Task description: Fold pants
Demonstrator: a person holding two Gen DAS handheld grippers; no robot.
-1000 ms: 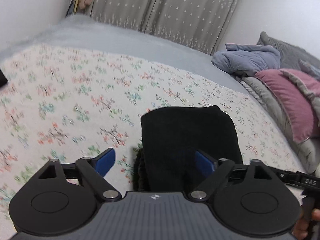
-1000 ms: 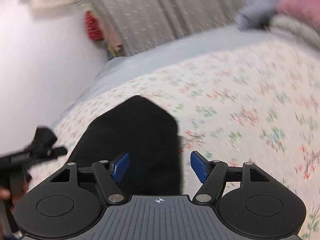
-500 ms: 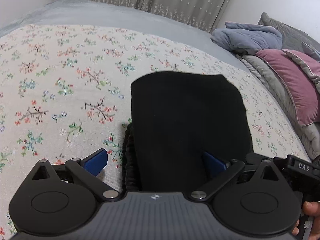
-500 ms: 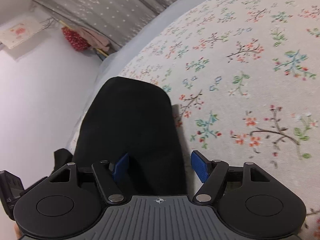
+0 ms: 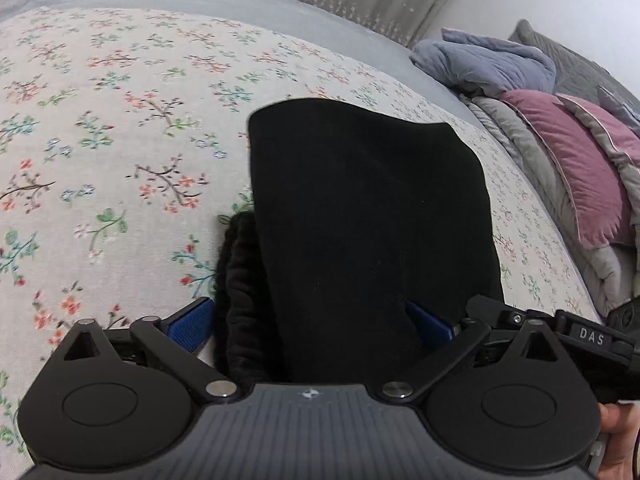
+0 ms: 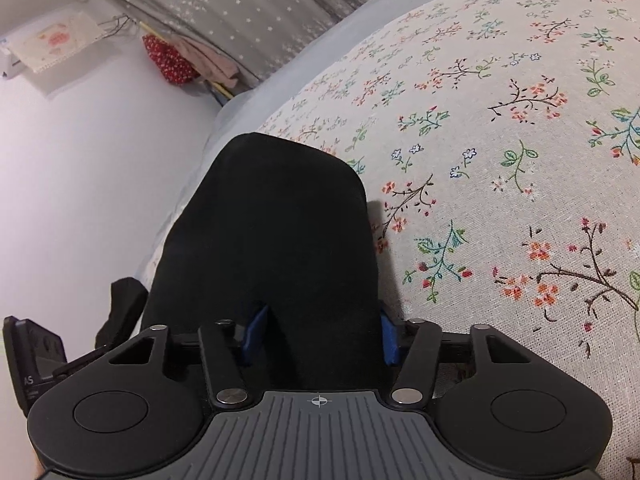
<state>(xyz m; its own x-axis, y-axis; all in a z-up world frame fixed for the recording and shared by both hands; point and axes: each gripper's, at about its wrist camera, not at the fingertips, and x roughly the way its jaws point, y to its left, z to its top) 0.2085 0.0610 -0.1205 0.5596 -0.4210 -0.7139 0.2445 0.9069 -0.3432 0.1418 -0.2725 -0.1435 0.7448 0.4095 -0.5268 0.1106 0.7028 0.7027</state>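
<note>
Black pants (image 5: pixel 368 208) lie folded on the floral bedsheet (image 5: pixel 120 128), with a ribbed waistband bunched at their left side. My left gripper (image 5: pixel 310 324) stands open low over their near edge, one pad outside the waistband and the other over the cloth. In the right wrist view the same pants (image 6: pixel 276 224) run away from my right gripper (image 6: pixel 320 336). Its jaws are closing, and the near edge of the cloth fills the gap between the blue pads (image 6: pixel 253 334). The part of the pants under both gripper bodies is hidden.
A pink pillow (image 5: pixel 580 176), grey quilts and a crumpled blue-grey blanket (image 5: pixel 488 60) are piled at the bed's right side. A white wall (image 6: pixel 80 184) borders the bed on the right wrist view's left. Grey starred curtains (image 6: pixel 248 8) hang behind. Bare floral sheet (image 6: pixel 500 160) spreads beside the pants.
Both grippers have come down and tilted toward the pants' near edge, so the pants loom larger. The right gripper's pads have drawn closer together around the cloth. The left jaws kept their width.
</note>
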